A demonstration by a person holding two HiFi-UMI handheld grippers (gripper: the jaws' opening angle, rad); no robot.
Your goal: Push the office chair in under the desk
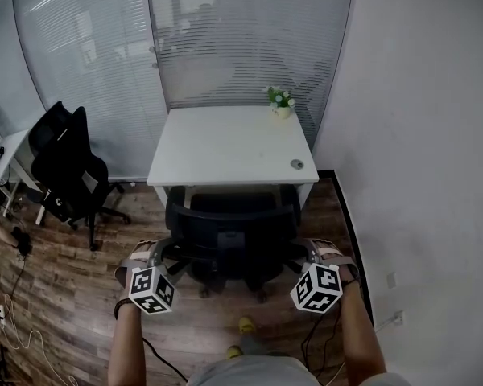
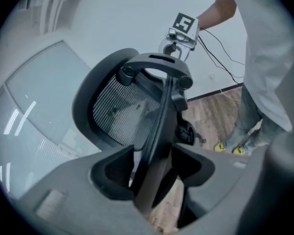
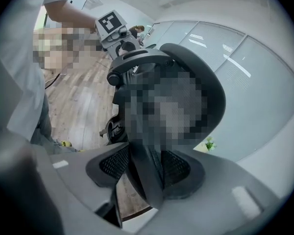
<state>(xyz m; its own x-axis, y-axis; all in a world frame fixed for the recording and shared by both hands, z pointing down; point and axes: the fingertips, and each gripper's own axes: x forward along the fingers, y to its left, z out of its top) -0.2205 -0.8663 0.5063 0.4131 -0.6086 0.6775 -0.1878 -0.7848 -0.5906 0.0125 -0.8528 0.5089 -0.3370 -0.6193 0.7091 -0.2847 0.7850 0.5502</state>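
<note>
The left gripper (image 1: 155,256) is shut tight on a thin dark bar (image 2: 157,131) at the left side of the office chair (image 1: 229,232). I think it is the arm rest. The right gripper (image 1: 313,254) is shut tight on the other bar (image 3: 146,177), at the right side. So each gripper has one side of the chair, and both are just as near to it.

The chair is right in front of the grippers. The surface (image 1: 225,147) is just past the chair, farther from the person. The chair's back faces the person and its seat points at the surface. The surface is long from left to right, and the chair sits near the middle of that long side, lined up straight. A push would have to go straight ahead, the same on both sides, or the chair could turn and bump the surface.

The seat looks like it is under the front edge now. The back stands just by that edge. I cannot tell if it can go in more.

On the far right corner of the surface is a small pot (image 1: 282,112) with a green plant (image 1: 279,96) in it. Another black chair (image 1: 64,167) stands well apart at the left, by the glass wall (image 1: 105,71).
</note>
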